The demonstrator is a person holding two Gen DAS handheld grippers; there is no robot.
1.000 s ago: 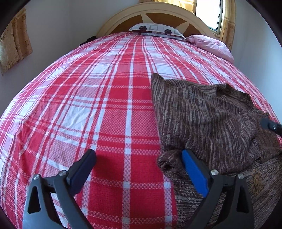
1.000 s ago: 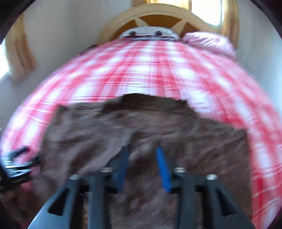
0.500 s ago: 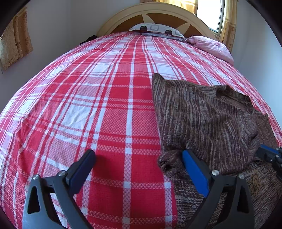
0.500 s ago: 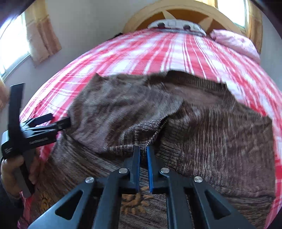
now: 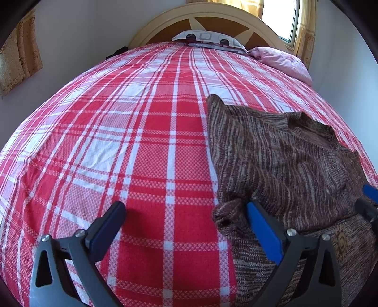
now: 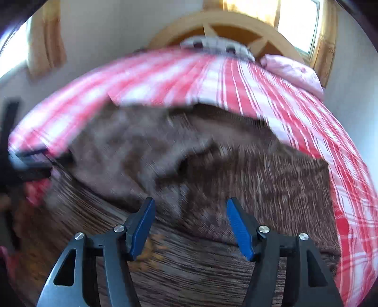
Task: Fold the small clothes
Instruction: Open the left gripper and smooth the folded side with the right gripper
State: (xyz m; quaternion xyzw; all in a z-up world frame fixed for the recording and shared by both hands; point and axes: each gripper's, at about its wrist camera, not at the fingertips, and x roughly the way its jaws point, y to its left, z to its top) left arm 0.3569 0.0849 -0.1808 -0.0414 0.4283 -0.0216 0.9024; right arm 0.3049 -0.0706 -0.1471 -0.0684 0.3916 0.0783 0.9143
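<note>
A brown striped knit sweater [image 5: 288, 165] lies on the red plaid bedspread [image 5: 141, 141], with a sleeve folded across its body. It also shows, blurred, in the right wrist view [image 6: 212, 165]. My left gripper [image 5: 184, 212] is open and empty, low over the bed at the sweater's left edge; its right finger rests by the folded cuff [image 5: 224, 212]. My right gripper [image 6: 190, 212] is open and empty just above the sweater's middle. Its tips show at the right edge of the left wrist view [image 5: 368, 200].
A wooden headboard [image 5: 212, 19] with a patterned pillow [image 5: 208, 39] and a pink pillow [image 5: 283, 63] is at the far end. Walls stand on both sides, with curtains [image 5: 19, 56] on the left. The left gripper shows at the left edge of the right wrist view [image 6: 28, 163].
My right gripper was shut on the folded sleeve half a second ago; it has let go, opened and is moving, so its view is blurred. The left gripper has stayed still.
</note>
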